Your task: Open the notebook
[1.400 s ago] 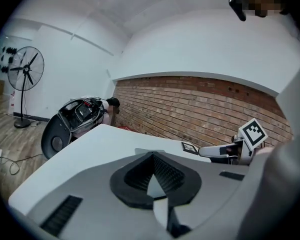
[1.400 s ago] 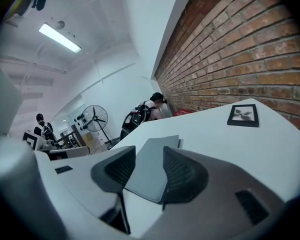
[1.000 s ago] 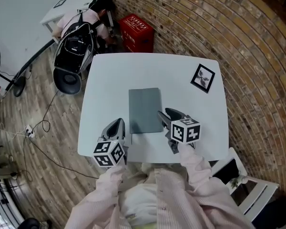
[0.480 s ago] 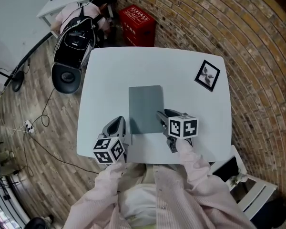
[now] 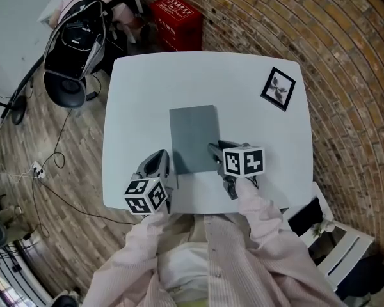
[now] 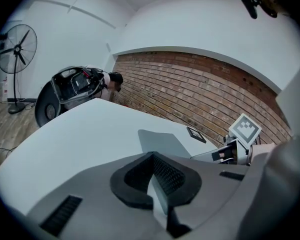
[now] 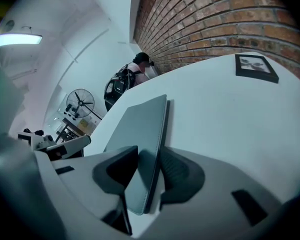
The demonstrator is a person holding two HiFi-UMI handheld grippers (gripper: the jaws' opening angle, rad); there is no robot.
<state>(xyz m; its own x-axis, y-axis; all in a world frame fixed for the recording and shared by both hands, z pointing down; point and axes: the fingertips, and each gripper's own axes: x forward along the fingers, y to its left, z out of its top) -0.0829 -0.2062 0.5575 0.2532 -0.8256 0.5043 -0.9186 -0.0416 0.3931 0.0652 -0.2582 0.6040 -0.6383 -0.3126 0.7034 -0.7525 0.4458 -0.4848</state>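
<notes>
A closed grey-green notebook (image 5: 193, 138) lies flat in the middle of the white table (image 5: 147, 88). My right gripper (image 5: 216, 152) is at its near right corner. In the right gripper view the notebook (image 7: 140, 129) runs between the two jaws with a gap on either side. These jaws have just been closing and stand open (image 7: 147, 156). My left gripper (image 5: 161, 157) hovers over bare table just left of the notebook's near left corner. Its tips (image 6: 151, 155) meet with nothing between them, and the notebook (image 6: 162, 141) lies ahead of it to the right.
A small black-framed picture (image 5: 278, 88) lies at the table's far right corner. Beyond the far edge stand a red crate (image 5: 176, 15) and a black backpack (image 5: 73, 43) on a chair beside a person. A white chair (image 5: 333, 248) is near right. The brick wall is on the right.
Both grippers have sunk a little toward the table. The right gripper has rolled slightly and its jaws have drawn in round the notebook's near right corner.
</notes>
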